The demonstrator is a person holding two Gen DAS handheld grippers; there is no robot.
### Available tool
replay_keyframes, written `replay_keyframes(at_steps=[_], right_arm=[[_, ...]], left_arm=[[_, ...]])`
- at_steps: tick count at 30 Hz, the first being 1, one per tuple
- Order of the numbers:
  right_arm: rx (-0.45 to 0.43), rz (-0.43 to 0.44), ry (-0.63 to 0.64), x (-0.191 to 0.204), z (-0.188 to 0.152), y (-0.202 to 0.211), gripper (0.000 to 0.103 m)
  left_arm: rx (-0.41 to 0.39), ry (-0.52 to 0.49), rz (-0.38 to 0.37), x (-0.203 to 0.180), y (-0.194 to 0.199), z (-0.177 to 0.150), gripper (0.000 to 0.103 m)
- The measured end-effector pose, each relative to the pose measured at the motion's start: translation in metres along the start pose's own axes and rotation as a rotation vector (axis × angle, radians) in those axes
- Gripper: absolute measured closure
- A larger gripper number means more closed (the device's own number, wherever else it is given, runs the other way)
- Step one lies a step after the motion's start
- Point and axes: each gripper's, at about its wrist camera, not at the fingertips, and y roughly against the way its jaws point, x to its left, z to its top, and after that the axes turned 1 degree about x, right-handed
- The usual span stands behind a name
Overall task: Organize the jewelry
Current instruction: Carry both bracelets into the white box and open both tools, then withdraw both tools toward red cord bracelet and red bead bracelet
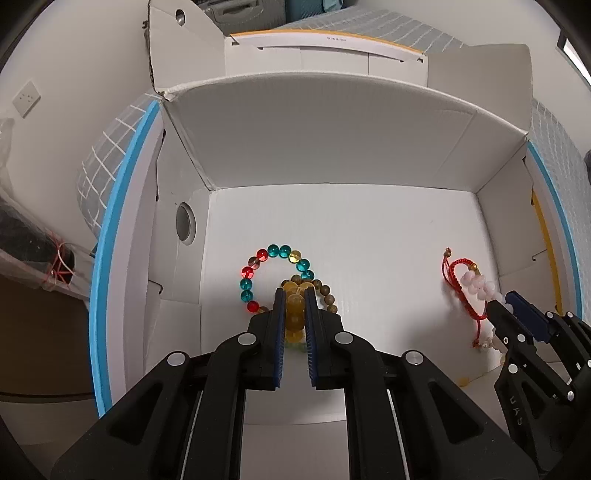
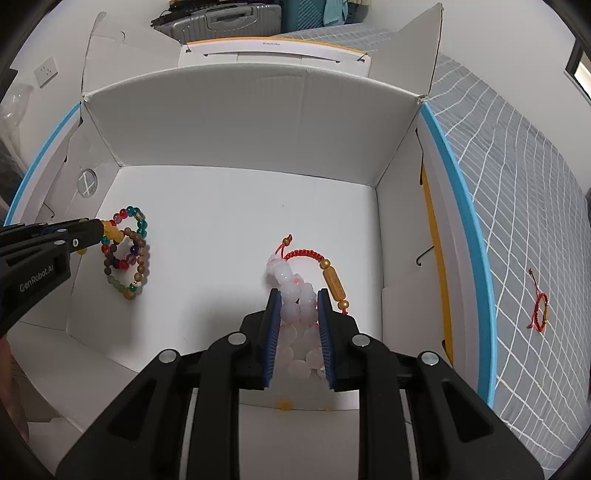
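A white cardboard box (image 1: 332, 125) stands open, and both grippers reach down into it. My left gripper (image 1: 295, 291) is shut on a yellow bead bracelet (image 1: 295, 314) at the box's left. This bracelet lies over a multi-coloured glass bead bracelet (image 1: 266, 254) and a brown wooden bead bracelet (image 1: 328, 294). My right gripper (image 2: 298, 293) is shut on a pale pink bead bracelet (image 2: 299, 310) near the box's right. A red cord bracelet with a gold tube (image 2: 334, 282) lies against the pink beads on the box floor.
Another red cord bracelet (image 2: 541, 310) lies outside the box on the grey checked bedspread (image 2: 517, 177). Tall box walls and raised flaps (image 2: 424, 40) ring the grippers. A grey suitcase (image 2: 229, 22) stands behind. A small yellow bead (image 2: 284, 405) lies at the near wall.
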Motion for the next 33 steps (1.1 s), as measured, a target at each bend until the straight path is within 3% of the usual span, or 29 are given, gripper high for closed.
replay_keyframes(at_steps=[3, 5, 7, 13, 15, 17, 21, 24, 33], right_arm=[[-0.002, -0.016, 0.016, 0.003, -0.002, 0.001, 0.073], [-0.018, -0.019, 0.025, 0.005, -0.004, 0.004, 0.059], [-0.034, -0.021, 0.032, 0.007, -0.005, 0.008, 0.051], [-0.09, -0.012, 0.02, 0.006, -0.005, 0.031, 0.027], [-0.112, -0.013, 0.016, 0.003, -0.006, 0.04, 0.023], [-0.145, -0.012, -0.002, -0.005, -0.007, 0.052, 0.014], [-0.203, -0.056, -0.05, -0.033, -0.013, 0.072, 0.008], [-0.221, -0.075, -0.103, -0.061, -0.02, 0.084, 0.008], [-0.263, -0.192, -0.328, -0.178, -0.091, 0.127, 0.008]], left_arm=[[-0.007, 0.004, -0.007, 0.001, 0.002, 0.0, 0.091], [-0.018, 0.003, -0.001, 0.002, 0.006, 0.0, 0.091], [-0.02, 0.004, 0.001, 0.002, 0.011, 0.001, 0.091], [-0.074, 0.014, 0.011, 0.002, 0.035, 0.002, 0.054], [-0.11, 0.014, 0.017, -0.001, 0.048, 0.002, 0.034], [-0.144, 0.011, 0.033, -0.005, 0.059, 0.003, 0.024], [-0.209, -0.015, 0.045, -0.021, 0.08, 0.003, 0.01], [-0.239, -0.036, 0.006, -0.039, 0.092, 0.001, 0.006], [-0.26, -0.181, -0.135, -0.129, 0.108, -0.008, 0.006]])
